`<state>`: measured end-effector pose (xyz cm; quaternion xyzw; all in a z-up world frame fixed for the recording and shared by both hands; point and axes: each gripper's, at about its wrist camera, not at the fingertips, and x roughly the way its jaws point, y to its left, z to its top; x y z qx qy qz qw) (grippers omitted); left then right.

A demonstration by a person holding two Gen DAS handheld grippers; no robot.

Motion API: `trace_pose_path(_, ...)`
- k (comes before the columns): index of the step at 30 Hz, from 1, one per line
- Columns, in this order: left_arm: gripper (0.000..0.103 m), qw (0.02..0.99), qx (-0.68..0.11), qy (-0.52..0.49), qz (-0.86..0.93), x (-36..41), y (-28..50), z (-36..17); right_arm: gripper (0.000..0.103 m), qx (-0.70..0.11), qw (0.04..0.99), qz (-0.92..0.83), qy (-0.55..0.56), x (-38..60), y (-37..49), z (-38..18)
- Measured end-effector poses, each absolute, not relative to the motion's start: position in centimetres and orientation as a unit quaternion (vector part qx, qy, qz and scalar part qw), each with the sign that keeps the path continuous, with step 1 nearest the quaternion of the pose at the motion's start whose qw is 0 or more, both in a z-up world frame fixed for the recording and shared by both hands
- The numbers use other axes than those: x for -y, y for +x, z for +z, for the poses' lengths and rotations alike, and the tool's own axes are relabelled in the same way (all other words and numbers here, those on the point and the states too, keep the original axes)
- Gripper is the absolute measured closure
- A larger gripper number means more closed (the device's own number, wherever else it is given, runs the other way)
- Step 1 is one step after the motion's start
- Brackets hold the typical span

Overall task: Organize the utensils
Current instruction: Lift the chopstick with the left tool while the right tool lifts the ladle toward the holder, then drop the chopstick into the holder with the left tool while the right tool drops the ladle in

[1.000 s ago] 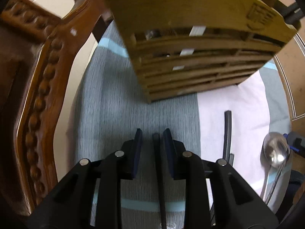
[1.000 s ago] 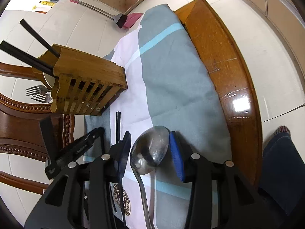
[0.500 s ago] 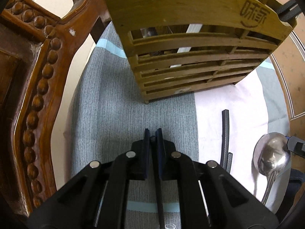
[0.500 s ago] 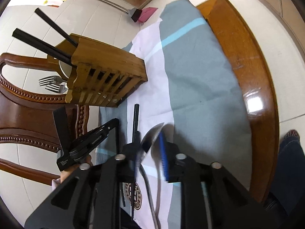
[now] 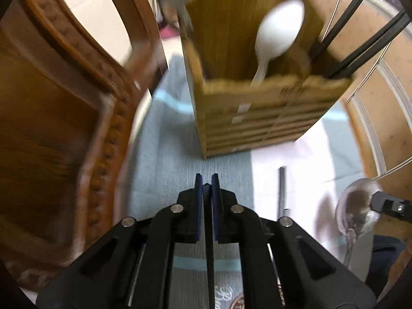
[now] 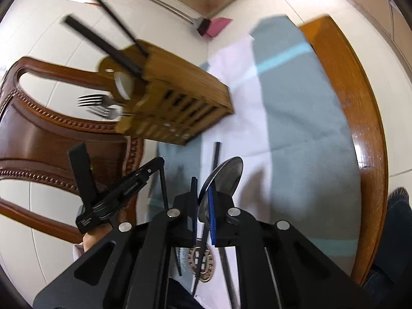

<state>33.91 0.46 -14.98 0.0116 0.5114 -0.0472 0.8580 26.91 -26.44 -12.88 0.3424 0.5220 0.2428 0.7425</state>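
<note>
My left gripper [image 5: 206, 180] is shut on a black chopstick [image 5: 209, 244] and holds it above the cloth, in front of the wooden utensil holder [image 5: 260, 113]. The holder has a white spoon [image 5: 278, 31], black chopsticks [image 5: 360, 33] and forks [image 6: 100, 105] in it. My right gripper [image 6: 202, 185] is shut on a metal spoon [image 6: 226, 172], lifted off the cloth; the spoon also shows in the left wrist view [image 5: 359, 206]. One more black chopstick [image 5: 282, 190] lies on the cloth between the grippers.
A grey and white cloth [image 6: 296, 108] covers the round wooden table [image 6: 360, 103]. A carved wooden chair [image 5: 77, 128] stands close on the left. A pink dustpan [image 6: 216, 25] lies on the tiled floor.
Both grippers closed, the left on the chopstick and the right on the spoon, and both have lifted upward. The holder's top has come into the left view.
</note>
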Motion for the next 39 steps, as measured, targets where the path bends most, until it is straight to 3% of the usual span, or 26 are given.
trace_pose_path(7, 0.096, 0.906, -0.42, -0.01, -0.055, -1.9, 29.2, -6.3, 0.1, -0.464, 0.787, 0.277, 0.297, 24.9, 25.2, -5.6)
trace_pose_path(16, 0.096, 0.934, -0.351, -0.029, -0.053, -2.6, 25.8, 0.6, 0.1, -0.384, 0.829, 0.311, 0.262, 23.8, 23.5, 2.1)
trace_pose_path(33, 0.096, 0.974, -0.22, -0.023, -0.051, -3.5, 26.7, 15.7, 0.1, -0.165, 0.872, 0.382, 0.256, 21.0, 29.0, 10.6)
trace_pose_path(39, 0.096, 0.977, -0.208, -0.02, -0.046, -2.8, 29.5, 17.1, 0.1, -0.133, 0.879, 0.384, 0.249, 19.9, 31.8, 10.8)
